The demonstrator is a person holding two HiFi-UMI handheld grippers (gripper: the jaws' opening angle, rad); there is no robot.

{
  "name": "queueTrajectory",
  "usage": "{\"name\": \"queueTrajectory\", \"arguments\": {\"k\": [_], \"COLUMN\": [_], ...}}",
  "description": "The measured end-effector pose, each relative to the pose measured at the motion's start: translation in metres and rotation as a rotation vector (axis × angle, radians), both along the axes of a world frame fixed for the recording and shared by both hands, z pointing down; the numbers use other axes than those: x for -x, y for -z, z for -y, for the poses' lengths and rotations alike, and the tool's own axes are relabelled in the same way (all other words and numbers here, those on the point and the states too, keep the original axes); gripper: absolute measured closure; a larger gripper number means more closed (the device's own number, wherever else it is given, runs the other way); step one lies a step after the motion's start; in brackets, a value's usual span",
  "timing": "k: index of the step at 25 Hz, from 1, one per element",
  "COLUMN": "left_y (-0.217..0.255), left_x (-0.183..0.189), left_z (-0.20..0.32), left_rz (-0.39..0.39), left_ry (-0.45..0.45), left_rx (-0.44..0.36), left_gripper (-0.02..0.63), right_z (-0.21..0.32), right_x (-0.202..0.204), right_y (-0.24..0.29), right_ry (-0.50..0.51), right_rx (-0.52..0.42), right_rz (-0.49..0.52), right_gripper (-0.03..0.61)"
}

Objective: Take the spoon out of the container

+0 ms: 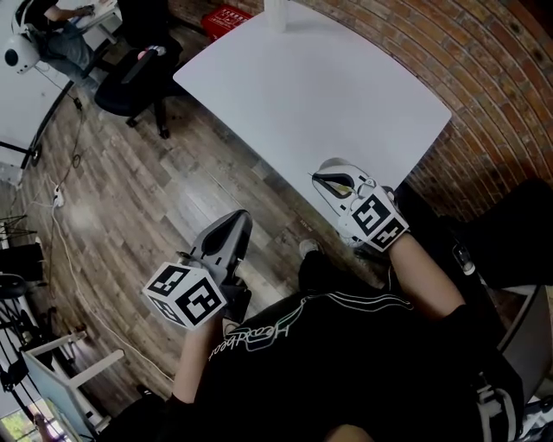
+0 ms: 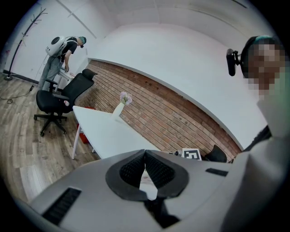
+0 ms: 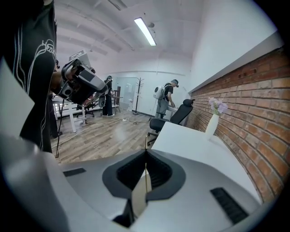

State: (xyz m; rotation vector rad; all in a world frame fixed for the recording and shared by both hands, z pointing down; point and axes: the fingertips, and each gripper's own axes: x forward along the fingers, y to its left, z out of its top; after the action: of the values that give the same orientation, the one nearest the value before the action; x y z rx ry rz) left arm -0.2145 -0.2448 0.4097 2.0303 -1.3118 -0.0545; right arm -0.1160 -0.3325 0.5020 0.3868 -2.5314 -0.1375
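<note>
My right gripper (image 1: 321, 179) hovers over the near right edge of the white table (image 1: 311, 86), shut on a thin pale golden spoon (image 3: 141, 192). The spoon is seen edge-on, and its slim tip pokes out past the closed fingertips (image 3: 146, 141). In the head view the spoon shows as a yellowish sliver (image 1: 339, 183) between the jaws. My left gripper (image 1: 232, 223) is off the table, over the wooden floor, shut with nothing between its pads (image 2: 145, 156). No container shows in any view.
A white vase with a flower (image 3: 212, 121) stands at the table's far end. A black office chair (image 1: 138, 78) and a red crate (image 1: 226, 19) sit beyond the table's left side. A brick wall (image 1: 484, 69) runs along the right. A person (image 2: 59, 59) works far off.
</note>
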Motion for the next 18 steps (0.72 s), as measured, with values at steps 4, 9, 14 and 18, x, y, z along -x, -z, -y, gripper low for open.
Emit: {"name": "queueTrajectory", "arguments": {"k": [4, 9, 14, 18], "left_y": [0.005, 0.018, 0.029, 0.04], "left_x": [-0.004, -0.012, -0.023, -0.032], "left_z": [-0.001, -0.008, -0.016, -0.024], "left_rz": [0.024, 0.038, 0.042, 0.045], "left_ry": [-0.017, -0.034, -0.07, -0.098], "left_rx": [-0.002, -0.025, -0.054, -0.083], "left_gripper": [0.609, 0.609, 0.609, 0.609], "right_z": [0.005, 0.002, -0.006, -0.023], "right_x": [-0.003, -0.012, -0.021, -0.031], "right_y": [0.017, 0.041, 0.085, 0.121], "right_ry": [-0.024, -0.07, -0.106, -0.12], "right_rx": [-0.021, -0.015, -0.087, -0.142], "right_rz": [0.041, 0.102, 0.187, 0.231], "right_gripper": [0.58, 0.579, 0.579, 0.58]}}
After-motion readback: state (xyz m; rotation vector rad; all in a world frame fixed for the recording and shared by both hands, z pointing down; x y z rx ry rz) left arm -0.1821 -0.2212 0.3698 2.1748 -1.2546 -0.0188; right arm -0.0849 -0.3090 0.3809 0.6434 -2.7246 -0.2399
